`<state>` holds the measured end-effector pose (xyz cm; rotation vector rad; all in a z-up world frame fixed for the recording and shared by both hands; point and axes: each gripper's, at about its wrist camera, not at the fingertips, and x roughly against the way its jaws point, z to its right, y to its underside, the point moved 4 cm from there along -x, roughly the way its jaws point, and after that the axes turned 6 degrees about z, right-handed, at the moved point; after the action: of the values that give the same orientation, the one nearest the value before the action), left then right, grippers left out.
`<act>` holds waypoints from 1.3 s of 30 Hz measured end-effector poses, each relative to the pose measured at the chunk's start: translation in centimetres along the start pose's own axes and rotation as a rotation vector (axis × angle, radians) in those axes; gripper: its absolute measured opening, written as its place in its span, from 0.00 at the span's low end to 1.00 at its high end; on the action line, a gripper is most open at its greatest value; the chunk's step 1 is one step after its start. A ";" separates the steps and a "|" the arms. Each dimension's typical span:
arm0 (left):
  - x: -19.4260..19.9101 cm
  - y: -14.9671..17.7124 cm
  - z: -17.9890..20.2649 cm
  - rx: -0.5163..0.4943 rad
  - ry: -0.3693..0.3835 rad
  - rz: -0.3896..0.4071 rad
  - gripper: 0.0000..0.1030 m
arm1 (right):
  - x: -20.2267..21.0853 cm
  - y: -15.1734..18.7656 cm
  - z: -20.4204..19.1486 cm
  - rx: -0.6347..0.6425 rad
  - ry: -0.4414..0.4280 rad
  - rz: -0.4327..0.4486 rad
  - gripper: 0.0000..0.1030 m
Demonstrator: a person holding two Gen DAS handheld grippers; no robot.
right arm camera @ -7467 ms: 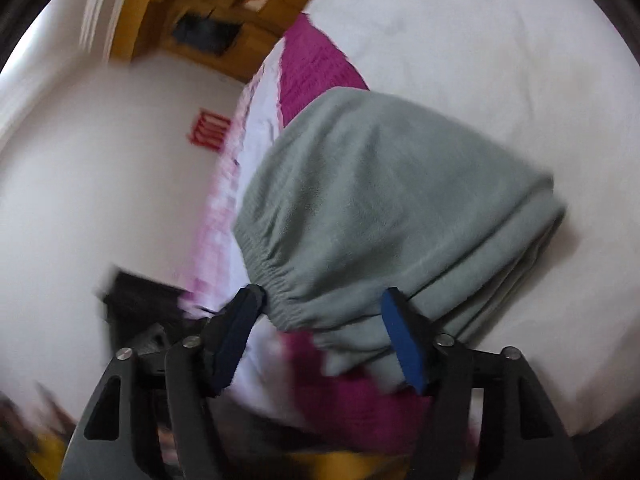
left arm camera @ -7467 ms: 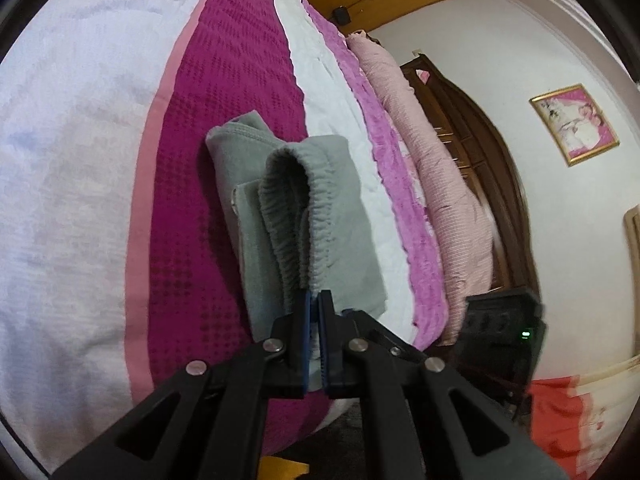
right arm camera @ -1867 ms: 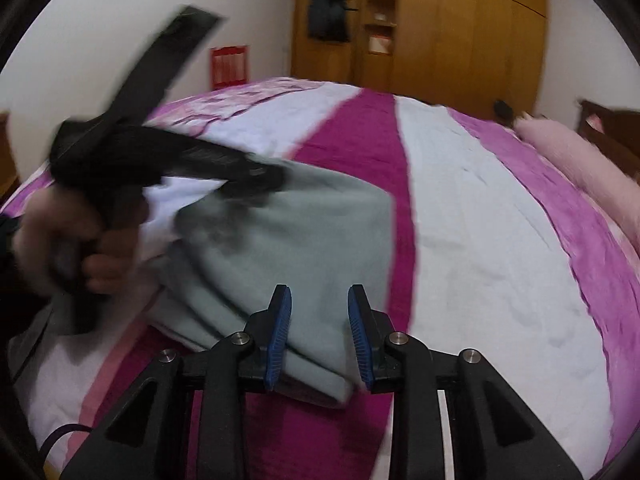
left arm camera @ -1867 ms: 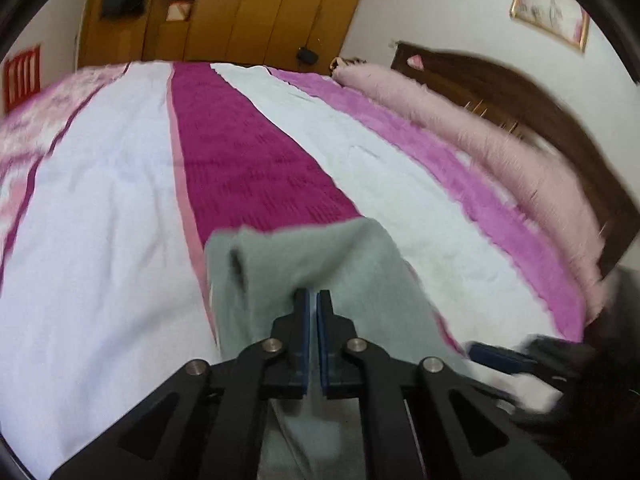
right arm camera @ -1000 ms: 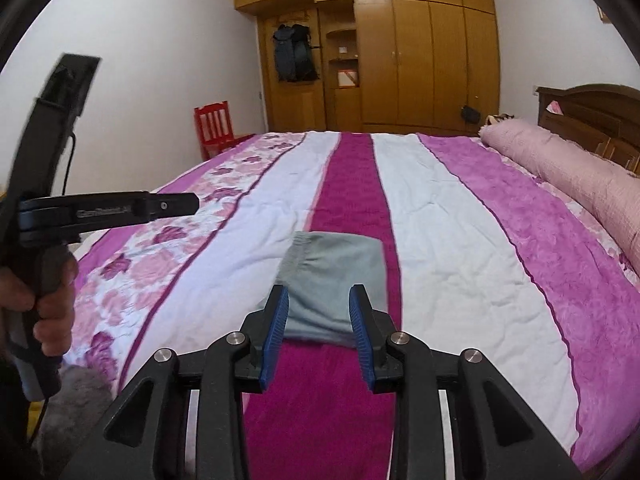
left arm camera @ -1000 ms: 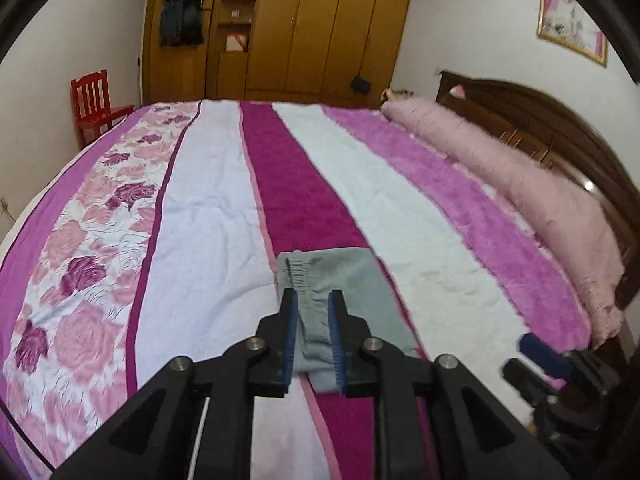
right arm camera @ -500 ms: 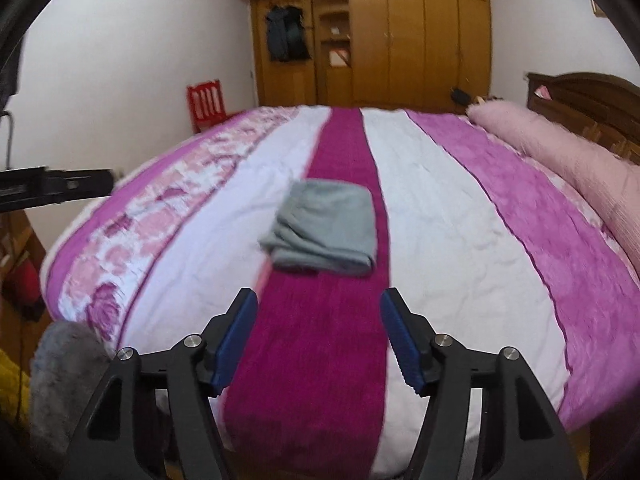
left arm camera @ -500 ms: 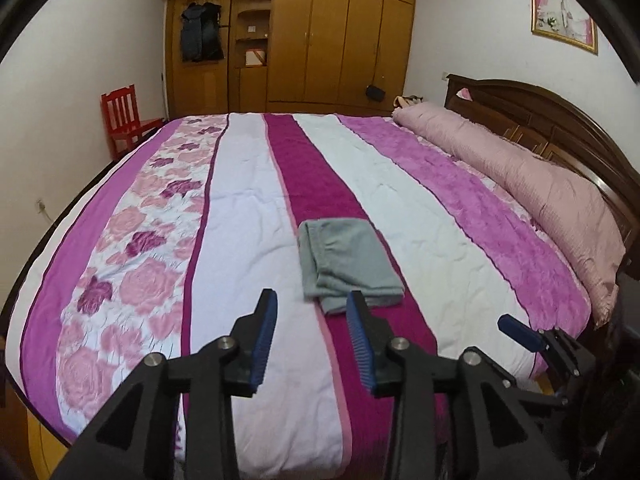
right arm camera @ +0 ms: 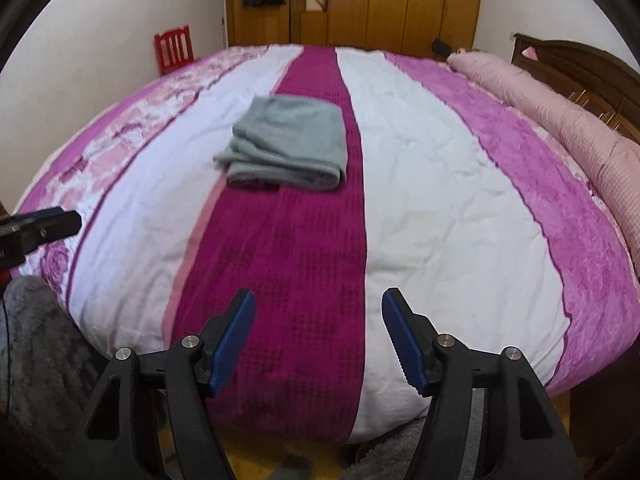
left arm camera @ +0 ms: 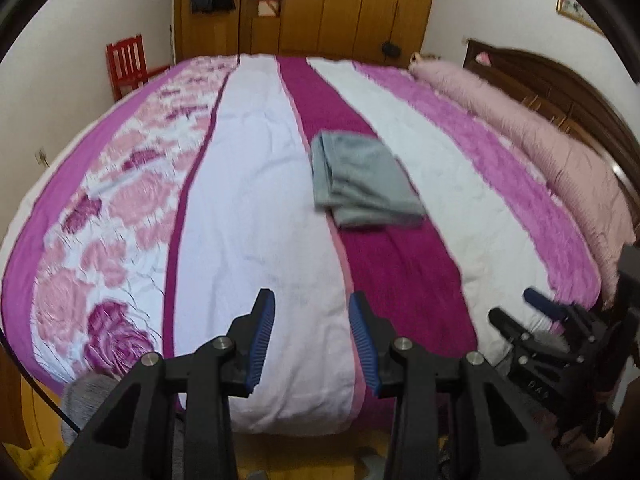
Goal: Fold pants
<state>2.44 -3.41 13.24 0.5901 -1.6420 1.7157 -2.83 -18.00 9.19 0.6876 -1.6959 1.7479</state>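
Both tools had backed further from the folded grey fleece pants (right arm camera: 286,142) since half a second earlier. Left gripper (left arm camera: 311,338) and right gripper (right arm camera: 316,340) gaped, released, holding nothing. Pants lay mid-bed on the striped pink-magenta quilt (right arm camera: 420,184): soft, light, floppy; best pinched at the thick folded edge.

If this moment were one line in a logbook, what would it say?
pants: folded, lying on bed | left tool: open, empty, apart from pants | right tool: open, empty | stage: fold looks done
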 end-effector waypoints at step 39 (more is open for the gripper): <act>-19.0 2.6 -0.7 -0.090 -0.074 -0.056 1.00 | -14.2 -0.8 1.0 0.001 0.020 -0.081 1.00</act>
<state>13.22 -5.68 -2.44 0.6569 -1.7275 1.5883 7.43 -19.96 -0.47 0.7264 -1.6310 1.6940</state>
